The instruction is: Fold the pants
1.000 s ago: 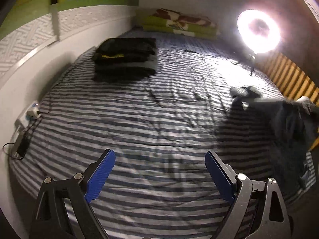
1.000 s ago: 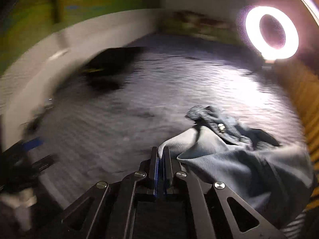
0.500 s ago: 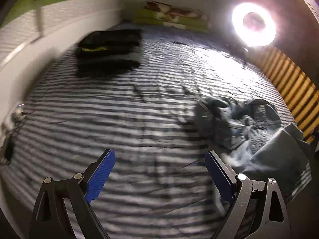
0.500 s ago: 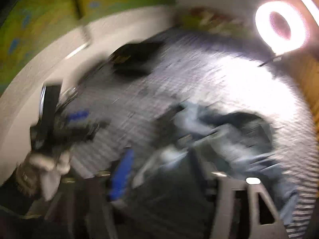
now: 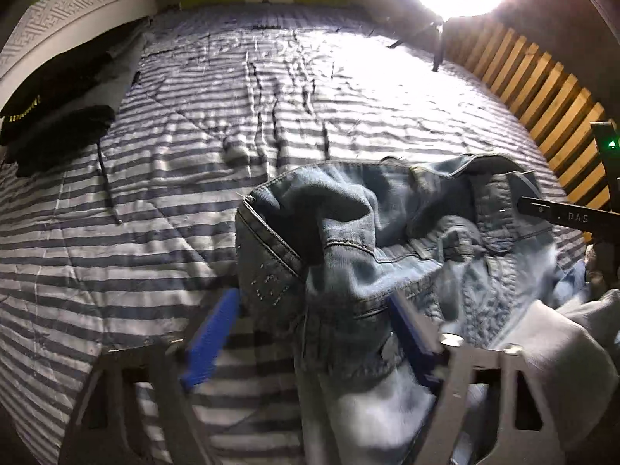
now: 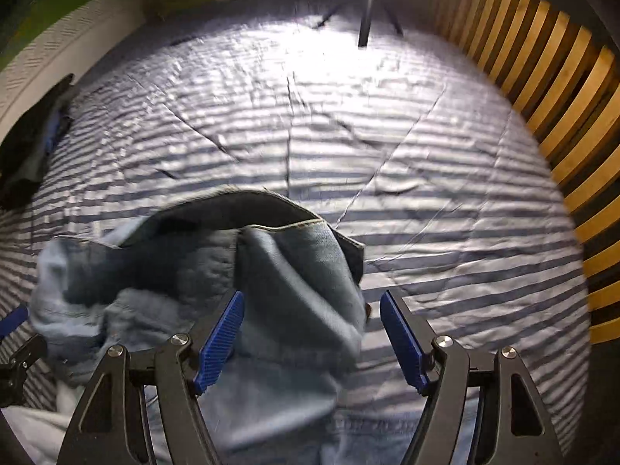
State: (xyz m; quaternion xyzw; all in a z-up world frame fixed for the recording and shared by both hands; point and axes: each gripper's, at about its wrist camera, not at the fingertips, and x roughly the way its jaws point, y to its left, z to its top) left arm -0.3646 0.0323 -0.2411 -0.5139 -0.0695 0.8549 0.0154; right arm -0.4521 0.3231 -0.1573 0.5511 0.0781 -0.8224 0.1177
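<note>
Between the spread blue fingers of the left gripper [image 5: 314, 337], just narrowing, and of the right gripper [image 6: 310, 339] lie crumpled light-blue denim pants [image 5: 387, 248] on the striped bed [image 5: 135, 232], unpinched. Grasping step; next, pinch the waistband and spread them flat.

Light blue denim pants [image 5: 387, 240] lie crumpled (waistband up, stitched seams showing) on the striped bedspread [image 5: 135, 232].

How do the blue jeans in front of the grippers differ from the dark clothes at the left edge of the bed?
The blue jeans lie crumpled and unfolded, pale denim; the dark clothes sit folded in a neat stack, black and grey. The jeans are between the open left gripper pads; the dark clothes lie far from it. Both rest on the striped bedspread.
</note>
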